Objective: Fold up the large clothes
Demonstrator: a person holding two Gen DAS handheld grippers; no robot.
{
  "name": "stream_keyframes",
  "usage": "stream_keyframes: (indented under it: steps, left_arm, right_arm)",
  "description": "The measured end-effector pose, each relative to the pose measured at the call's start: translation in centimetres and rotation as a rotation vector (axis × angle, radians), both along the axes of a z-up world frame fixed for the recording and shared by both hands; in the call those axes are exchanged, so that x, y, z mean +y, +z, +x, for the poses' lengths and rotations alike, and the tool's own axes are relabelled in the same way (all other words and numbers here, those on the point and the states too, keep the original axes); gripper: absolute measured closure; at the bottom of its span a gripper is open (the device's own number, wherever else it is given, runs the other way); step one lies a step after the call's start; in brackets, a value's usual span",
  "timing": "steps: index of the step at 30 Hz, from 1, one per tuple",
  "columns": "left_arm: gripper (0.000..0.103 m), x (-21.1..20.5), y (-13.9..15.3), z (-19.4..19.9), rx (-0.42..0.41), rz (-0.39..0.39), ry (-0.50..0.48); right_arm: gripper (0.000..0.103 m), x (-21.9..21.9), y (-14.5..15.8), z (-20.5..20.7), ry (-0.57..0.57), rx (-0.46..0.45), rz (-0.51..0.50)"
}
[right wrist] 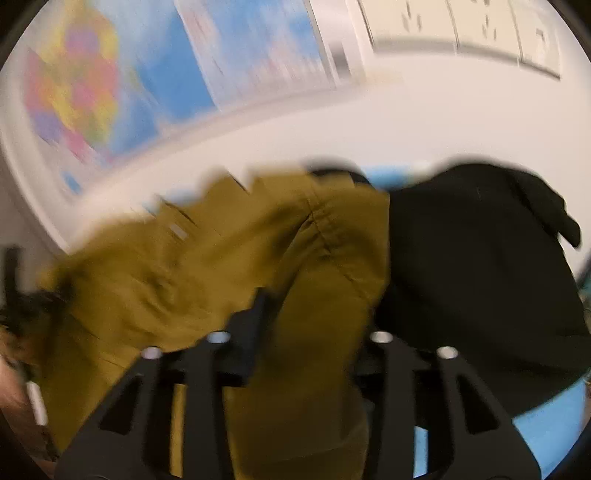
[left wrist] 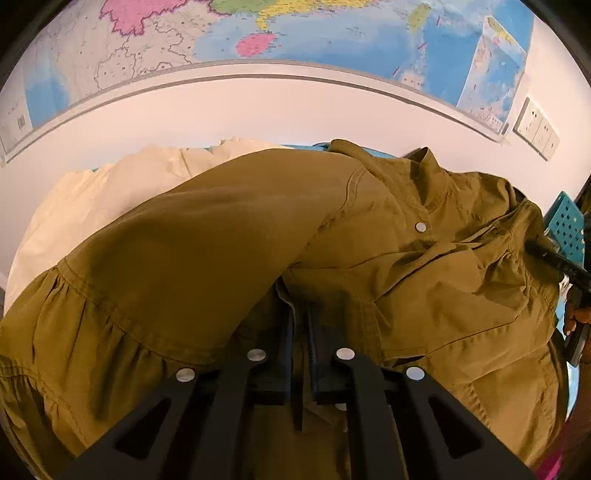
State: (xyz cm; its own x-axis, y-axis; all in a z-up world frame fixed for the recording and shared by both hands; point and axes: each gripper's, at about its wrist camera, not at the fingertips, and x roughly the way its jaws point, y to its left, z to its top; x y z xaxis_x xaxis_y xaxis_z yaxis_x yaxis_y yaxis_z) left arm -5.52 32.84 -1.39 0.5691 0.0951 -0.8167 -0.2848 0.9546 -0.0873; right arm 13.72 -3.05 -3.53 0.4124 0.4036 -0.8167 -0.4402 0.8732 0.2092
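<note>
An olive button-up shirt (left wrist: 207, 236) with a gathered hem lies spread and bunched across the surface. My left gripper (left wrist: 300, 314) is shut, pinching a fold of the shirt near the front placket. At the right edge of the left wrist view, one of the right gripper's black fingers (left wrist: 550, 254) reaches into the shirt's far side. The right wrist view is blurred. In it, a thick fold of the olive shirt (right wrist: 177, 266) runs between the fingers of my right gripper (right wrist: 314, 306). The cloth hides the right finger, so I cannot tell if the pads press on it.
A cream cloth (left wrist: 110, 199) lies behind the shirt on the left. A black garment (right wrist: 472, 266) is heaped to its right on the blue surface (right wrist: 546, 424). A teal perforated panel (left wrist: 565, 225) stands at the right. The wall behind holds a map (left wrist: 258, 33) and sockets (left wrist: 535, 129).
</note>
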Motion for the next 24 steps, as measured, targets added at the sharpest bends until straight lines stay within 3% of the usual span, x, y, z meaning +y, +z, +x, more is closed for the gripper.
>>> stream_keyframes:
  steps: [1, 2, 4, 6, 7, 8, 12, 17, 21, 24]
  left_arm:
    - [0.085, -0.3, 0.2, -0.3, -0.002, 0.017, -0.005]
    - [0.067, -0.8, 0.8, -0.9, -0.015, 0.051, -0.018]
    - [0.053, -1.5, 1.8, -2.3, -0.052, 0.139, -0.027]
    - [0.052, -1.9, 3.1, -4.1, -0.09, 0.197, -0.048]
    - [0.045, -1.8, 3.8, -5.2, -0.11, 0.225, -0.041]
    - [0.041, -1.5, 4.5, -6.4, -0.131, 0.255, -0.026]
    - [0.04, 1.0, 6.1, -10.1, -0.153, 0.323, 0.081]
    - [0.033, 5.3, 6.1, -13.2, -0.119, 0.344, 0.211]
    - [0.033, 7.7, 4.8, -14.5, -0.053, 0.293, 0.241]
    - [0.041, 8.8, 3.8, -14.8, -0.007, 0.261, 0.245]
  right_arm:
    - [0.055, -0.1, 0.0, -0.2, -0.005, -0.004, -0.001]
    - [0.05, -0.4, 0.6, -0.7, -0.025, -0.029, 0.005]
    - [0.044, -1.1, 2.5, -2.0, -0.051, -0.095, 0.025]
    - [0.043, -1.5, 4.2, -3.3, -0.067, -0.143, 0.059]
    - [0.039, -1.4, 4.8, -3.8, -0.068, -0.159, 0.067]
    - [0.039, -1.1, 5.6, -4.7, -0.055, -0.188, 0.072]
    - [0.037, 2.4, 7.3, -8.1, 0.054, -0.262, 0.088]
    - [0.037, 10.8, 5.5, -12.0, 0.424, -0.137, 0.181]
    - [0.036, 18.0, 3.2, -16.0, 0.693, 0.027, 0.245]
    - [0.03, 23.6, 2.4, -20.5, 0.901, 0.086, 0.271]
